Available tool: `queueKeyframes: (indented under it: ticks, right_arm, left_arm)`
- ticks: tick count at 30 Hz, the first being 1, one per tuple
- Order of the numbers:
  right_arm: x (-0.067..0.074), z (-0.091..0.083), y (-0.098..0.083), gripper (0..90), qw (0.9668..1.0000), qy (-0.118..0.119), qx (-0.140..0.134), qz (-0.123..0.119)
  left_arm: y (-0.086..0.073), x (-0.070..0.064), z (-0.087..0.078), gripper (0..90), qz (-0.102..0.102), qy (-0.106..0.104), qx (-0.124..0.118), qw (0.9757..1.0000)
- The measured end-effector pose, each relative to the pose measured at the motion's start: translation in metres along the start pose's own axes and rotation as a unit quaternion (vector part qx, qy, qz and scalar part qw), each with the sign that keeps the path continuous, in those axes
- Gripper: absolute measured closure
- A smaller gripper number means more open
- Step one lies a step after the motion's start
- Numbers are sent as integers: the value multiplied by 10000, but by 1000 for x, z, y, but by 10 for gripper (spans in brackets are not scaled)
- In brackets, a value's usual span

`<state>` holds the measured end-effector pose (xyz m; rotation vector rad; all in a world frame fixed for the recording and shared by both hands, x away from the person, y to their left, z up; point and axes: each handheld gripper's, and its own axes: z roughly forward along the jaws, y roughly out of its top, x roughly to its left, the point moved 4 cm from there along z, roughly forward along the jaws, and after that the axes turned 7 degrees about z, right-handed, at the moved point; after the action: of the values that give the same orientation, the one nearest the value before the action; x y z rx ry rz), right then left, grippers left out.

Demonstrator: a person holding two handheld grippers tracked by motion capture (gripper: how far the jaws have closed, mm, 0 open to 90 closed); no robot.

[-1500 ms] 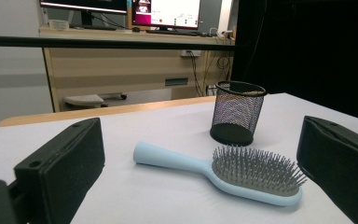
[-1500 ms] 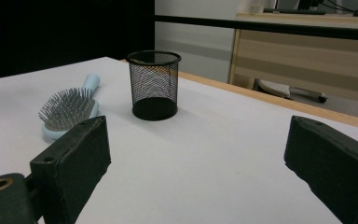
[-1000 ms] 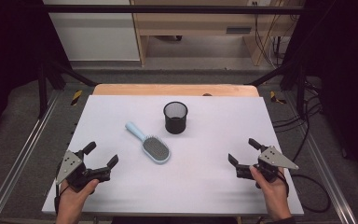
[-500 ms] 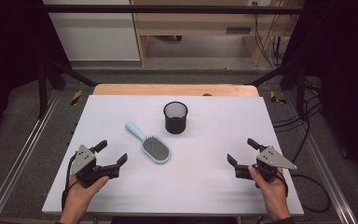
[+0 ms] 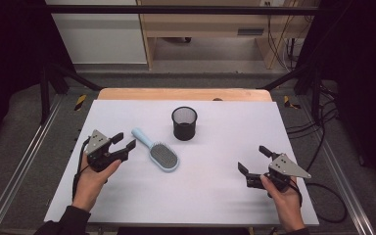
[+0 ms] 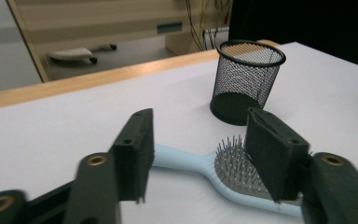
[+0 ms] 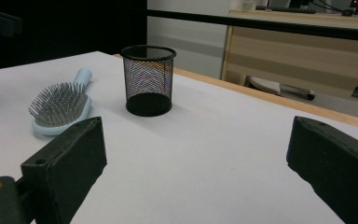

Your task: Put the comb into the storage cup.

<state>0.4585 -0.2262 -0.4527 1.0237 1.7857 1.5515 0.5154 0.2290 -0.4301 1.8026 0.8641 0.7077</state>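
Note:
A light-blue hairbrush (image 5: 162,155) lies bristles up on the white table (image 5: 225,196), its handle pointing back left. A black mesh cup (image 5: 184,122) stands upright just behind it. My left gripper (image 5: 124,140) sits just left of the handle tip. Its jaws have just been closing and now stand half closed, pressing on nothing. In the left gripper view the hairbrush (image 6: 233,170) handle shows in the gap just beyond my left gripper (image 6: 203,158), with the cup (image 6: 247,79) farther off. My right gripper (image 5: 253,159) rests wide open at the front right, with nothing between its jaws. The right gripper view shows the hairbrush (image 7: 58,107) and cup (image 7: 148,79) beyond my right gripper (image 7: 203,163).
A bare wooden strip (image 5: 186,94) runs along the table's back edge. Metal frame rails (image 5: 24,161) flank both sides, and cables (image 5: 323,147) trail on the floor at the right. White surface lies open between the brush and the right gripper.
My left gripper has moved forward and right, up to the brush handle, and its jaws have narrowed. The right gripper, brush and cup have stayed put.

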Motion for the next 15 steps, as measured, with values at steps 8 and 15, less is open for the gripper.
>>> queueKeyframes:
  ticks: [8,15]
  right_arm:
    - [2,0,0,48,10000,51,3,3]
    - [2,0,0,46,10000,37,5,9]
  left_arm:
    - [-3,1,34,728,68,-142,460,9988]
    - [3,-4,57,872,324,-279,705,9966]
